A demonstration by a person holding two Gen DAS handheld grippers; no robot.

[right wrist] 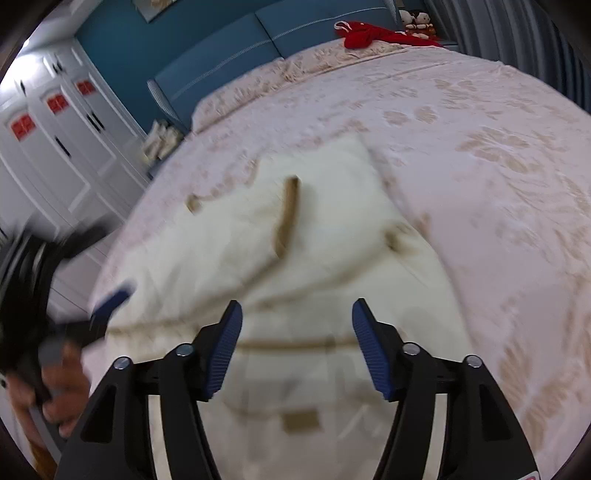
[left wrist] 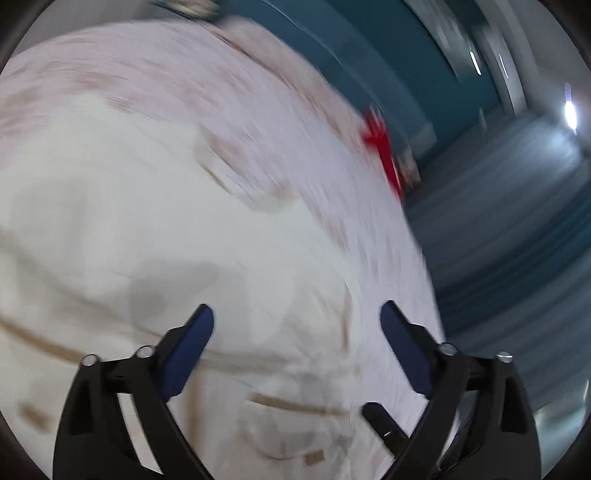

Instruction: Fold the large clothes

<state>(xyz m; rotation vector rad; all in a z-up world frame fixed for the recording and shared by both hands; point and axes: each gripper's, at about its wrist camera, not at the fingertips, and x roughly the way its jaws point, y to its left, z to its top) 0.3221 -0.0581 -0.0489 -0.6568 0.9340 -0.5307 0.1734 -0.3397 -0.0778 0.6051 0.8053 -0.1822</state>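
Note:
A cream garment with tan trim strips (right wrist: 295, 254) lies spread on the bed. My right gripper (right wrist: 297, 314) is open and empty, just above the garment's near part. My left gripper (left wrist: 297, 317) is open and empty above the same cream garment (left wrist: 147, 240); its view is heavily blurred. The left gripper also shows in the right wrist view (right wrist: 92, 295), blurred, at the garment's left edge, held by a hand.
The bed has a pale pink floral cover (right wrist: 480, 147). A red cloth (right wrist: 373, 35) and soft toys (right wrist: 415, 18) lie by the teal headboard (right wrist: 229, 55). White wardrobe doors (right wrist: 55, 147) stand left of the bed.

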